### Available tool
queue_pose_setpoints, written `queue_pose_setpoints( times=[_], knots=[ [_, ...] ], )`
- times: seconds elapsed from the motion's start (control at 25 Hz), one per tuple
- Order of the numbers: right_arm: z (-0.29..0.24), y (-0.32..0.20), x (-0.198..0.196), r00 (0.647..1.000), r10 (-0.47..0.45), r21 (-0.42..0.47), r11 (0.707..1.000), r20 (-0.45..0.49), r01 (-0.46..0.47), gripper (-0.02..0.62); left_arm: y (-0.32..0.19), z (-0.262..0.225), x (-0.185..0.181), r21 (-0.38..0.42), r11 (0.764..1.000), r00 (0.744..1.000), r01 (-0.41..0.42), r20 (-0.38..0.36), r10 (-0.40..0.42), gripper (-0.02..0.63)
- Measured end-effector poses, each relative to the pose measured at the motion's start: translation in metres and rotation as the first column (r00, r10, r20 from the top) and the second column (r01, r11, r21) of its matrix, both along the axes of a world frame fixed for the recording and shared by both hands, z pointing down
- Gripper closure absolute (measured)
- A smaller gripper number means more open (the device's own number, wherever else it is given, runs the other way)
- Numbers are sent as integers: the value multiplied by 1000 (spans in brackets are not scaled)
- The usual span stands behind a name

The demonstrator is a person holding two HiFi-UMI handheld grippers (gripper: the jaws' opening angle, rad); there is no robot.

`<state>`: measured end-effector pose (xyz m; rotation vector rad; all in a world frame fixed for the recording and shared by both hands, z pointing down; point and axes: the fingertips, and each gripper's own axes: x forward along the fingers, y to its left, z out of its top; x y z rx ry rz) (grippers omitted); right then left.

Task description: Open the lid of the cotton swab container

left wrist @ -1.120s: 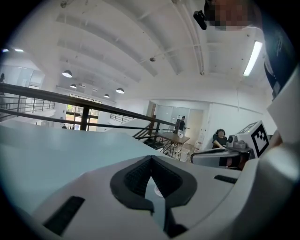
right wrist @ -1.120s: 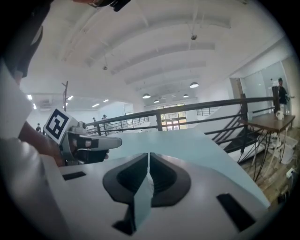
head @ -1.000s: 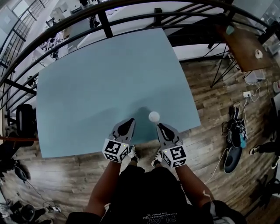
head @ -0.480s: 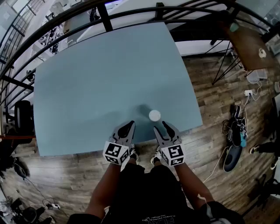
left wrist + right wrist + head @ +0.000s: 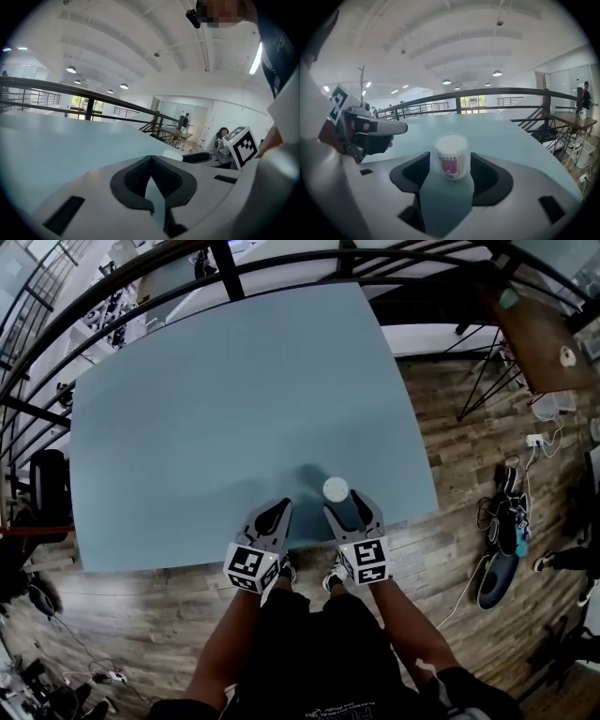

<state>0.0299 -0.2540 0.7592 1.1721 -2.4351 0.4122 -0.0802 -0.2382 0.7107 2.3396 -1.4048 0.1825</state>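
A small round cotton swab container (image 5: 335, 489) with a clear body, pink label and whitish lid stands upright on the blue-grey table (image 5: 225, 409) near its front edge. In the right gripper view the container (image 5: 451, 157) sits just ahead of the jaws, in line with the gap; the pads do not touch it. My right gripper (image 5: 346, 509) is opening, jaws spread wide. My left gripper (image 5: 273, 514) rests shut to the container's left, with nothing between its pads (image 5: 151, 174). The container's lid is on.
A black railing (image 5: 281, 259) runs along the table's far side. Wooden floor lies below the near edge, with shoes and cables (image 5: 506, 521) at right. A brown side table (image 5: 539, 334) stands at the far right.
My right gripper's jaws have gone from shut to wide apart and moved slightly forward toward the container. The left gripper has stayed put and shut.
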Motion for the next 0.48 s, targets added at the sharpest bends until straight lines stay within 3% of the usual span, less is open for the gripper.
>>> queue_pose_setpoints(
  times=[0.48],
  knots=[
    [13,-15,-15,1000,6,-45,999,-28,-7,333,-9,-3,-6,22,1000,1000,9,-5,-9,594]
  ],
)
